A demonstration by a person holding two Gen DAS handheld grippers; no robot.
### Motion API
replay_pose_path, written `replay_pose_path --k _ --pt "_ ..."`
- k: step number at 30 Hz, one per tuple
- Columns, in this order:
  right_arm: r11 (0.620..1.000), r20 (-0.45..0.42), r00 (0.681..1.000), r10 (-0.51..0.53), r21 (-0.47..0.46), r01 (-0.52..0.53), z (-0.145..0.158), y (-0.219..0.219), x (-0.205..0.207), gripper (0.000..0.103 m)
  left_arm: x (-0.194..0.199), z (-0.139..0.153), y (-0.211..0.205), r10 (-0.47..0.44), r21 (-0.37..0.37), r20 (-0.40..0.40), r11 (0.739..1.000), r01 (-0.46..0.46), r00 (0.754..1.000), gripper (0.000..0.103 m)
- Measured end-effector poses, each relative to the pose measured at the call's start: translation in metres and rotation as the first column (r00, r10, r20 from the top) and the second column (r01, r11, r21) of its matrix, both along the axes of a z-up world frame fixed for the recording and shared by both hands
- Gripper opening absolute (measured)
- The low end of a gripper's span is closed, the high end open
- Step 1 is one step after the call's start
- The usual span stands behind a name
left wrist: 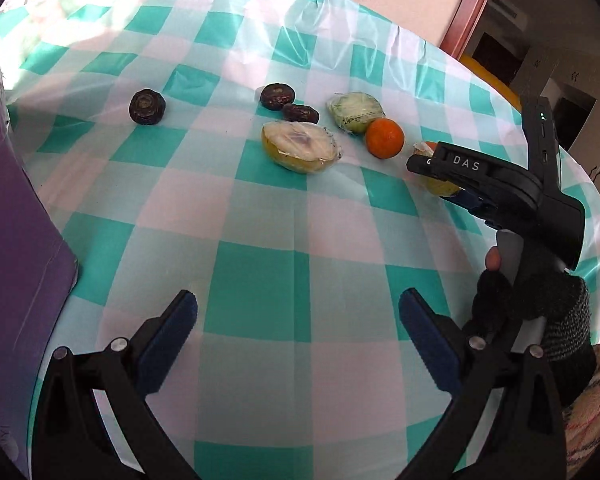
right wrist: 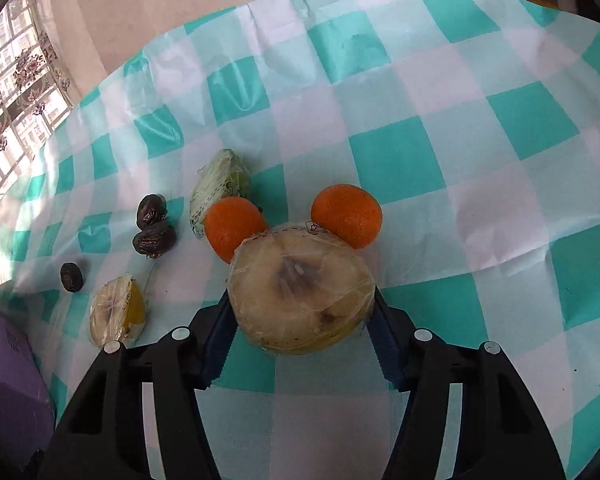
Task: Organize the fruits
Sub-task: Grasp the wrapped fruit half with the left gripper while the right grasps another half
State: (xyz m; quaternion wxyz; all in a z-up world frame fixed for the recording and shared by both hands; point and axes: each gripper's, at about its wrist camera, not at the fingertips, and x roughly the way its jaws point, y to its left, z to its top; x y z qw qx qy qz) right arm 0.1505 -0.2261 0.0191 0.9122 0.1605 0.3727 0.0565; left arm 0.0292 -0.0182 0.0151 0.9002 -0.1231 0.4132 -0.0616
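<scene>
Gripping a wrapped fruit half (right wrist: 300, 292), cut face toward the camera, the right gripper (right wrist: 300, 316) is clamped toward the table's right edge, while the left gripper (left wrist: 298, 340), jaws apart, is held nearer the other fruit half (left wrist: 300, 148).

Left view: right gripper (left wrist: 432, 168) covers most of its wrapped fruit half (left wrist: 444, 187). Purple box (left wrist: 16, 216) cut off at left edge. Right view: that half (right wrist: 300, 292) hides parts of both oranges (right wrist: 230, 226).
</scene>
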Motion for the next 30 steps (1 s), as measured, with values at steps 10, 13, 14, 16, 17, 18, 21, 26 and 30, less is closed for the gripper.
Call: replay_pose_path --k 10,13,14,16,17,18,21,26,30 --pt "0.999 0.039 0.999 -0.008 0.048 0.006 0.004 -0.005 -0.016 0.060 0.065 -0.003 -0.015 0.086 -0.009 -0.007 0.996 -0.086 0.996 0.101" --pt "0.999 0.040 0.999 -0.006 0.052 0.004 0.004 -0.006 -0.016 0.060 0.092 -0.003 -0.016 0.141 0.012 -0.020 0.990 -0.141 0.990 0.101" --pt "0.999 0.038 0.999 -0.006 0.050 0.004 0.003 -0.005 -0.016 0.060 0.099 -0.003 -0.015 0.160 0.021 -0.023 0.987 -0.160 0.987 0.101" --pt "0.999 0.034 0.999 -0.007 0.046 0.006 0.003 -0.005 -0.015 0.060 0.114 -0.004 -0.014 0.195 0.054 -0.033 0.980 -0.193 0.980 0.101" --pt "0.999 0.032 0.999 -0.006 0.044 0.005 0.003 -0.004 -0.014 0.060 0.121 -0.004 -0.013 0.202 0.071 -0.038 0.977 -0.199 0.979 0.101" --pt "0.999 0.030 1.000 -0.005 0.041 0.004 0.003 -0.003 -0.014 0.060 0.127 -0.005 -0.014 0.204 0.085 -0.042 0.976 -0.199 0.978 0.101" --pt "0.999 0.030 1.000 0.001 0.041 -0.002 0.003 -0.003 -0.014 0.060 0.142 -0.006 -0.014 0.214 0.129 -0.053 0.970 -0.206 0.975 0.101" --pt "0.999 0.027 1.000 0.011 0.038 -0.012 0.002 -0.001 -0.013 0.060 0.152 -0.004 -0.023 0.197 0.211 -0.043 0.960 -0.183 0.980 0.073" --pt "0.999 0.030 0.999 0.012 0.042 -0.013 0.002 -0.001 -0.013 0.060 0.145 0.000 -0.026 0.142 0.193 -0.010 0.972 -0.138 0.990 0.059"
